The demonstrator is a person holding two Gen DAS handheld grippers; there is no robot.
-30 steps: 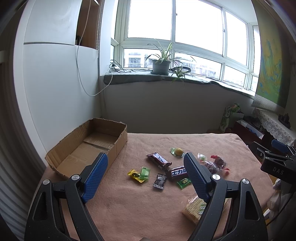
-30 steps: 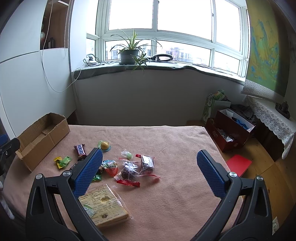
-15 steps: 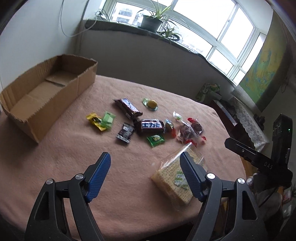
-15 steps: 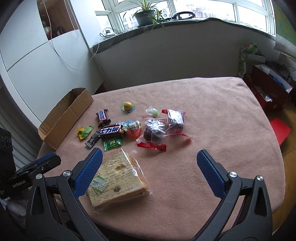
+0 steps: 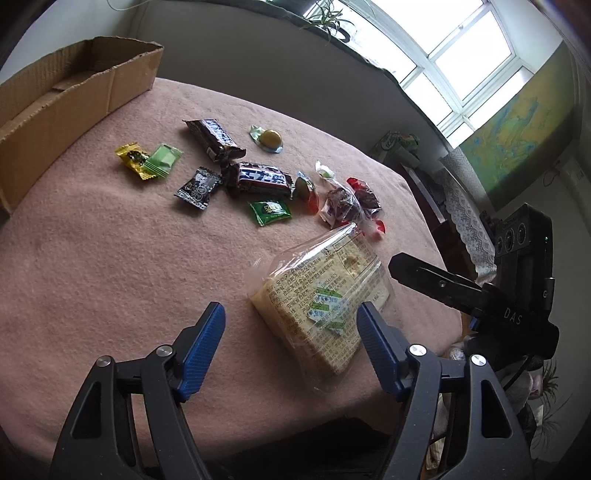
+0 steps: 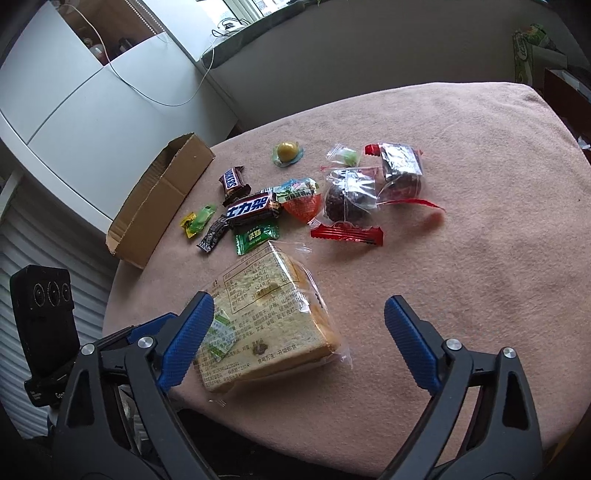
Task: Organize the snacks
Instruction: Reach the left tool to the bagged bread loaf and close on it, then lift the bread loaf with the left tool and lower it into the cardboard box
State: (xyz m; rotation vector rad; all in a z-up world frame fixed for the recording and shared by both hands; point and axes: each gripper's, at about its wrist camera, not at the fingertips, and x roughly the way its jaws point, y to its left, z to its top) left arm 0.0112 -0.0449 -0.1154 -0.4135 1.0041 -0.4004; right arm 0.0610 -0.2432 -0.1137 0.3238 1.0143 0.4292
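Observation:
A bagged slice of bread (image 5: 321, 295) lies near the table's front edge; it also shows in the right wrist view (image 6: 266, 317). Beyond it lie two Snickers bars (image 5: 258, 177), (image 5: 216, 140), several small candies (image 5: 149, 160), a jelly cup (image 5: 269, 139) and wrapped dark cakes (image 6: 351, 199). An open cardboard box (image 5: 66, 92) stands at the left; it also shows in the right wrist view (image 6: 159, 195). My left gripper (image 5: 291, 347) is open and empty, just before the bread. My right gripper (image 6: 295, 336) is open and empty, above the bread.
The table is covered with a pink cloth (image 5: 110, 258). A windowsill with a plant (image 5: 325, 22) runs behind it. White cabinets (image 6: 74, 96) stand left of the table. A side table with a lace cloth (image 5: 461, 218) and a bag (image 5: 399, 144) stand to the right.
Both grippers have tilted down and moved closer to the table. The bread now lies right in front of both. Nothing on the table has moved.

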